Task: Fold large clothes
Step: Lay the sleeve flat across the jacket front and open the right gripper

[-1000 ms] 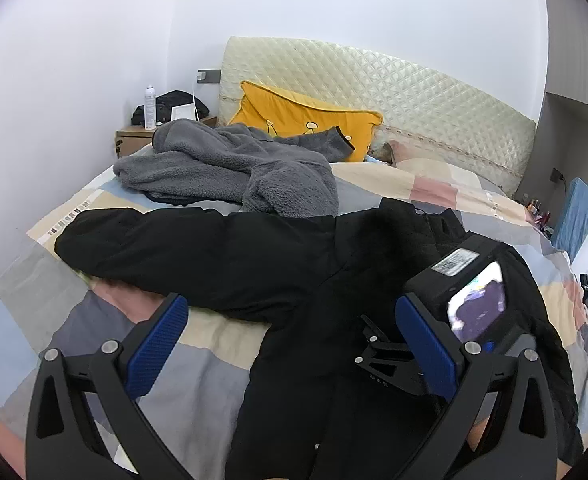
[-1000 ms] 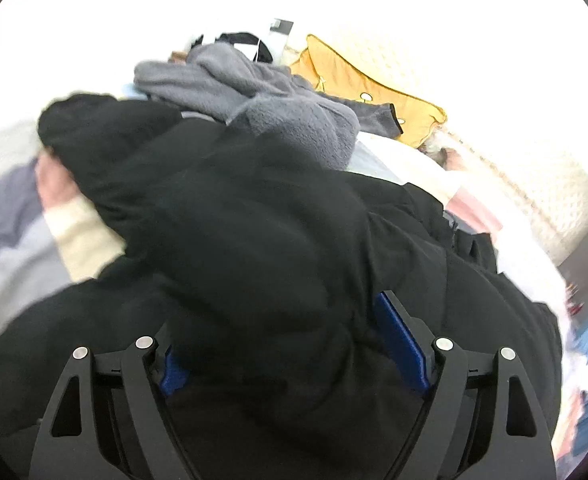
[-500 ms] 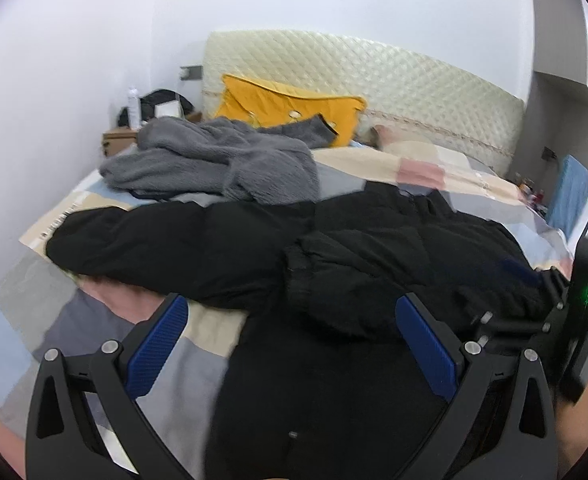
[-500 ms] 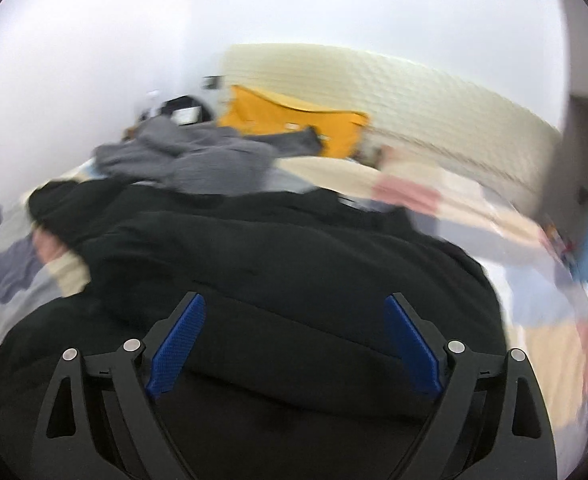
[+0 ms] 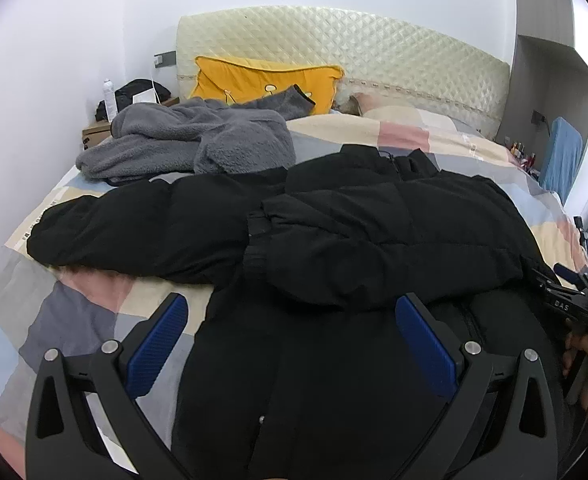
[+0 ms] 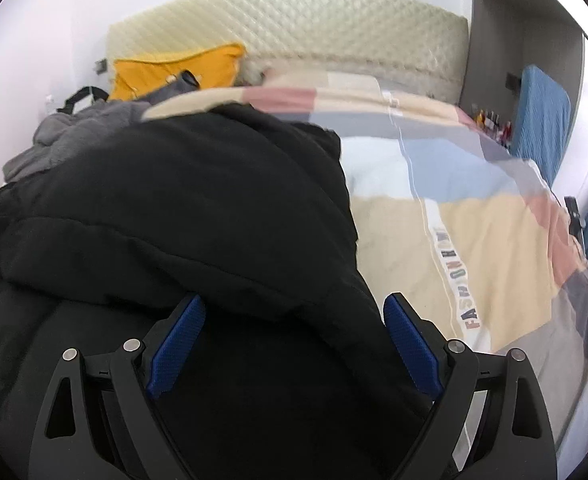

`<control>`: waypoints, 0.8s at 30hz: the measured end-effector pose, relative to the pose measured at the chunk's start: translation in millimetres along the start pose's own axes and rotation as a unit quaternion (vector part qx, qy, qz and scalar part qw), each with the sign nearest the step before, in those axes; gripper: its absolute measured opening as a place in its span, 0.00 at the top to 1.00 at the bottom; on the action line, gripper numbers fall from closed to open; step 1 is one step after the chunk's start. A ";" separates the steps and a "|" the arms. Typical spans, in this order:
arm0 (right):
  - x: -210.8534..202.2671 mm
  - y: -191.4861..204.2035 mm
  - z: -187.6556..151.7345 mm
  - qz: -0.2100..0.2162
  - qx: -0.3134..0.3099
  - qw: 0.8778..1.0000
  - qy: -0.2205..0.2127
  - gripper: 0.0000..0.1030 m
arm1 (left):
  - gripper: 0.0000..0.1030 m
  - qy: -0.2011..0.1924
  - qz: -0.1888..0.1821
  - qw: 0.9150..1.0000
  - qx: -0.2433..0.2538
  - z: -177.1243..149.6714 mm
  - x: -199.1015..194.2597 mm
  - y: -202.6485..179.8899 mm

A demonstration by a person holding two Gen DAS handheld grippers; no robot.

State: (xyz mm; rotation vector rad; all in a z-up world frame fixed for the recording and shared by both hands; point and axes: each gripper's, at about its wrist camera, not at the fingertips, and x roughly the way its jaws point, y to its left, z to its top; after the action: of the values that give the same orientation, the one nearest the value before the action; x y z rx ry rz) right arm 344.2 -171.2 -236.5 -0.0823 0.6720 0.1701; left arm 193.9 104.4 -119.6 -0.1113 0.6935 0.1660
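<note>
A black padded jacket (image 5: 334, 240) lies spread on the bed. Its right sleeve (image 5: 374, 248) is folded across the chest, and its left sleeve (image 5: 133, 232) stretches out to the left. My left gripper (image 5: 289, 320) is open and empty, hovering over the jacket's lower body. My right gripper (image 6: 294, 320) is open and empty above the jacket's right side (image 6: 173, 220). The right gripper's body also shows at the right edge of the left wrist view (image 5: 582, 304).
A grey fleece garment (image 5: 189, 140) lies behind the jacket. A yellow pillow (image 5: 261, 80) leans on the quilted headboard (image 5: 374, 56). The patchwork bedspread (image 6: 474, 208) is bare to the right. A nightstand (image 5: 93, 132) stands at the far left.
My right gripper let go of the right sleeve, which now lies folded over the chest, and drew back to the right. The left gripper stayed open.
</note>
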 end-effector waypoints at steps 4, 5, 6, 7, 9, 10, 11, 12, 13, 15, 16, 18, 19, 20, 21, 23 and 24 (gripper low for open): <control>17.3 2.2 1.0 -0.014 -0.013 1.000 0.007 0.12 | 0.00 -0.001 0.002 1.000 0.013 -2.7 2.8 -10.4; 21.3 0.0 0.6 -0.014 -0.011 1.000 0.006 0.12 | 0.00 -0.002 0.004 1.000 0.017 -3.3 3.1 -13.0; 22.7 -1.0 0.4 -0.013 -0.008 1.000 0.004 0.12 | 0.00 -0.004 0.004 1.000 0.021 -4.1 3.7 -16.4; 23.0 -3.2 0.7 -0.011 -0.003 1.000 -0.001 0.12 | 0.00 -0.004 0.003 1.000 0.024 -4.8 4.4 -19.8; 19.8 -9.1 1.8 -0.007 0.007 1.000 -0.013 0.12 | 0.00 -0.005 -0.003 1.000 0.029 -5.8 6.0 -26.1; 17.1 -14.5 2.9 -0.005 0.018 1.000 -0.024 0.12 | 0.00 -0.005 -0.004 1.000 0.031 -5.8 6.6 -27.9; 15.2 -20.8 4.6 -0.003 0.027 0.999 -0.032 0.12 | 0.00 -0.006 -0.006 0.999 0.034 -5.9 7.0 -31.3; 14.0 -26.6 5.2 -0.003 0.038 0.999 -0.038 0.12 | 0.00 -0.008 -0.008 0.999 0.037 -6.1 7.5 -34.6; 13.1 -34.4 5.3 -0.004 0.051 0.998 -0.044 0.12 | 0.00 -0.009 -0.011 0.999 0.039 -5.8 8.2 -36.8; 12.9 -49.0 4.8 -0.002 0.077 0.996 -0.048 0.12 | 0.00 -0.015 -0.006 0.998 0.053 -7.2 10.3 -45.5; 13.6 -55.5 3.9 -0.001 0.093 0.995 -0.046 0.12 | 0.00 -0.017 0.001 0.998 0.060 -8.0 11.8 -49.6; 14.7 -64.8 1.1 0.008 0.117 0.992 -0.040 0.12 | 0.00 -0.011 0.007 0.997 0.071 -9.5 16.6 -56.3; 13.6 -65.7 0.6 0.012 0.119 0.992 -0.038 0.12 | 0.00 -0.006 0.003 0.998 0.069 -9.4 18.5 -57.4; 10.8 -64.7 0.6 0.012 0.116 0.992 -0.038 0.12 | 0.00 0.001 -0.004 0.998 0.064 -9.0 20.2 -58.4; 6.1 -61.7 0.6 0.009 0.108 0.993 -0.039 0.12 | 0.00 0.003 -0.007 0.998 0.060 -8.9 20.5 -58.3; -4.9 -55.8 0.4 0.012 0.095 0.994 -0.044 0.12 | 0.00 0.004 -0.008 0.999 0.054 -8.2 19.4 -58.3; -13.3 -51.7 0.0 0.018 0.091 0.995 -0.046 0.12 | 0.00 0.003 -0.006 0.999 0.052 -7.6 18.1 -57.8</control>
State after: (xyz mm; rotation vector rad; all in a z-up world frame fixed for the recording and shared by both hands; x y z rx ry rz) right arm 343.5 -223.7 -227.0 0.1124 0.5940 0.1448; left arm 213.8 48.6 -134.3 -0.0164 0.7058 0.1186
